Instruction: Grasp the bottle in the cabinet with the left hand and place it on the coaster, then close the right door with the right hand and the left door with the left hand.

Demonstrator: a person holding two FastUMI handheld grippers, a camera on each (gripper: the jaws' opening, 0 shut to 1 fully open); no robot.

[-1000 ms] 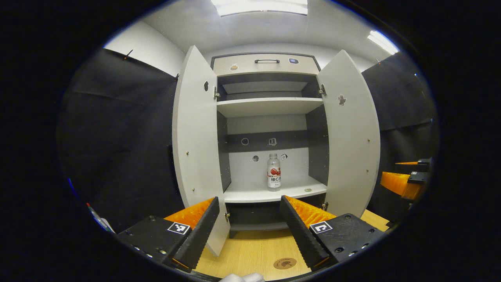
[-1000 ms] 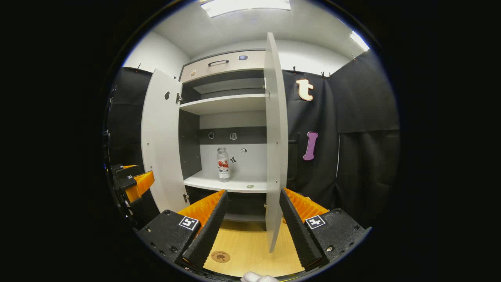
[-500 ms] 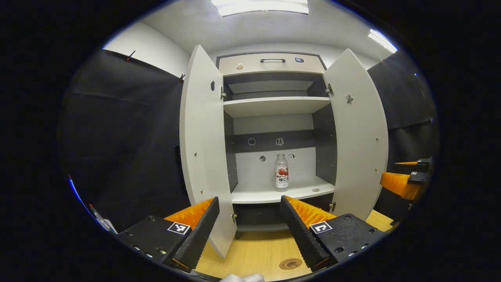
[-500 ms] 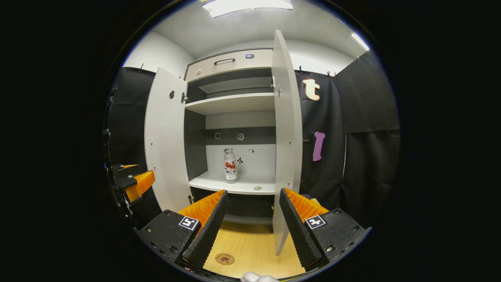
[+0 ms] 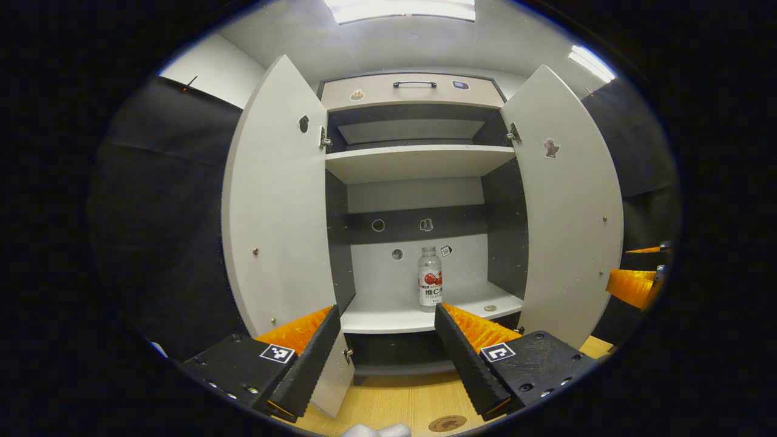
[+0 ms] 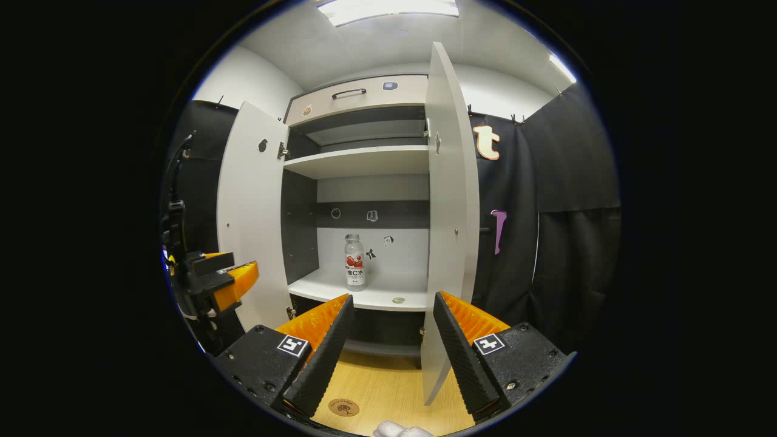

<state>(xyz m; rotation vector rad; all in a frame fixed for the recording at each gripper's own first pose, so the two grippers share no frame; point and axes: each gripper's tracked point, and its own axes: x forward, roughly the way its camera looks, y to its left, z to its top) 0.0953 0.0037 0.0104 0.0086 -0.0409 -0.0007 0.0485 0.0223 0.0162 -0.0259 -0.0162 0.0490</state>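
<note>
A clear bottle (image 5: 430,278) with a red-and-white label stands upright on the cabinet's lower shelf (image 5: 394,317); the right gripper view has the same bottle (image 6: 354,263). Both doors stand wide open: the left door (image 5: 276,206) and the right door (image 5: 567,206), seen edge-on as the right door (image 6: 448,200) in the right gripper view. My left gripper (image 5: 385,355) is open, in front of and below the shelf, apart from the bottle. My right gripper (image 6: 388,349) is open before the right door's edge. A round brown coaster (image 6: 343,406) lies on the wooden table; the coaster (image 5: 447,423) also sits below my left gripper.
An upper shelf (image 5: 419,162) and a top drawer with a dark handle (image 5: 414,84) sit above. A small coin-like disc (image 5: 489,308) lies on the lower shelf right of the bottle. The left gripper (image 6: 221,285) appears far left in the right gripper view. Wooden tabletop (image 6: 388,388) stretches before the cabinet.
Both grippers have moved closer to the cabinet, which now looks larger; the coaster has slid lower in both views. Both grippers stay open and the bottle has not moved.
</note>
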